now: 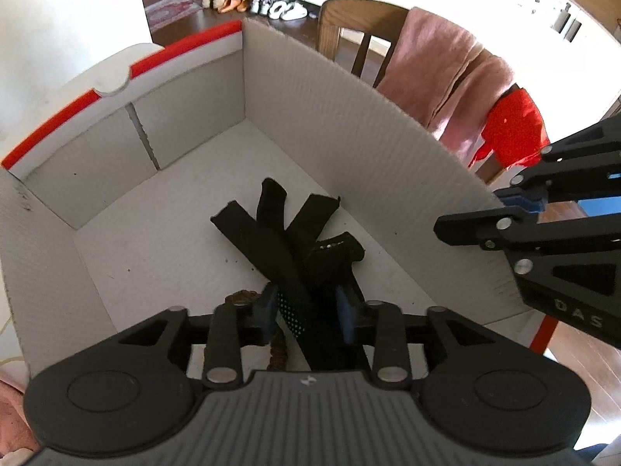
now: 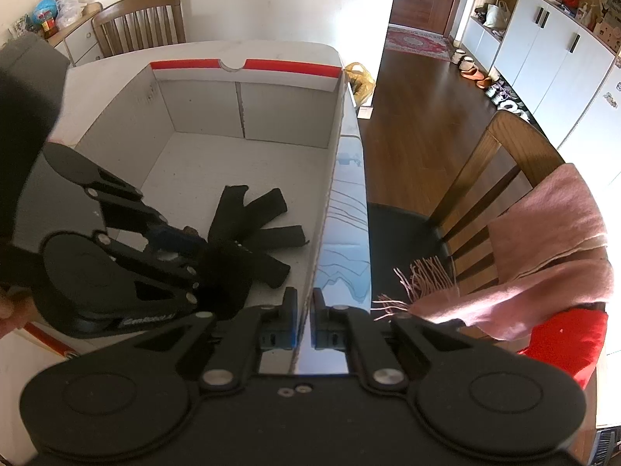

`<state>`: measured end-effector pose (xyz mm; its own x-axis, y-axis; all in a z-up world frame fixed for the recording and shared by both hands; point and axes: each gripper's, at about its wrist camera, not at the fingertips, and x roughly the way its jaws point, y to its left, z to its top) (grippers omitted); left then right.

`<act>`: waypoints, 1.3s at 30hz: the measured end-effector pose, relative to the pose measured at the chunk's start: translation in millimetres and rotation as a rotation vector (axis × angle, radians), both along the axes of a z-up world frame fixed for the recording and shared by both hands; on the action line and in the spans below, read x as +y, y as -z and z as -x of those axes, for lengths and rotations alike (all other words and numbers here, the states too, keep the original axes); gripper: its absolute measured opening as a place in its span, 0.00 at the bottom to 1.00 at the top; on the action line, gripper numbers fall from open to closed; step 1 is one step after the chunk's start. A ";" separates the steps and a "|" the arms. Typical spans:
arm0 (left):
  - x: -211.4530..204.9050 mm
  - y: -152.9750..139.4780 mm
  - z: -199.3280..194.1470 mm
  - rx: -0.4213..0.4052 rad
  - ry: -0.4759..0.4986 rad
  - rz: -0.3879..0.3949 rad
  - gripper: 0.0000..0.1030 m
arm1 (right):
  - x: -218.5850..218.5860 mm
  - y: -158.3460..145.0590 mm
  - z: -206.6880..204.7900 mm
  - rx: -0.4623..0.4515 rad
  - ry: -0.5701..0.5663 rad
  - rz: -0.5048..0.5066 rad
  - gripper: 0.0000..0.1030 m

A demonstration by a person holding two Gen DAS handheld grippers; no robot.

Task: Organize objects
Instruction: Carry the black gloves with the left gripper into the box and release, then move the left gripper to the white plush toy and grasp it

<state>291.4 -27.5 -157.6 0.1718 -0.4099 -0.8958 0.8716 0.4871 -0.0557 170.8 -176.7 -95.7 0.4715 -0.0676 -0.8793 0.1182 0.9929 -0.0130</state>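
A white cardboard box point(image 1: 310, 108) with a red-striped rim stands open on the table. On its floor lies a heap of black socks point(image 1: 279, 233), spread like a fan point(image 2: 256, 209). My left gripper point(image 1: 306, 310) reaches down into the box, open, with one dotted black sock lying loosely between its blue pads point(image 1: 346, 312). Seen from the right wrist, the left gripper point(image 2: 194, 256) hovers over the heap. My right gripper point(image 2: 304, 310) is shut on the box's right wall point(image 2: 330, 194); it shows at the right edge point(image 1: 504, 209). A brown cord-like thing point(image 1: 242, 297) peeks out under the left fingers.
A wooden chair point(image 2: 504, 163) beside the box carries a pink fringed scarf point(image 2: 543, 240) and a red cloth point(image 2: 562, 334). A second chair point(image 2: 136, 19) stands behind the white table point(image 2: 233, 50). Shoes point(image 2: 500, 93) line the white cabinets across the wooden floor.
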 end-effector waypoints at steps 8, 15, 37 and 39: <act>16.8 -22.0 5.2 -0.019 -0.014 0.062 0.56 | 0.7 1.4 -1.0 0.004 0.000 0.008 0.04; 38.8 -46.7 15.0 -0.034 -0.028 0.127 0.57 | 1.6 0.1 -1.2 0.011 -0.002 0.023 0.04; 185.2 -80.1 23.6 -0.102 -0.306 0.209 0.73 | 3.8 0.1 0.0 0.017 0.001 0.038 0.04; 197.0 -77.4 19.1 -0.113 -0.336 0.198 0.75 | 4.1 0.5 -0.4 0.019 0.000 0.041 0.04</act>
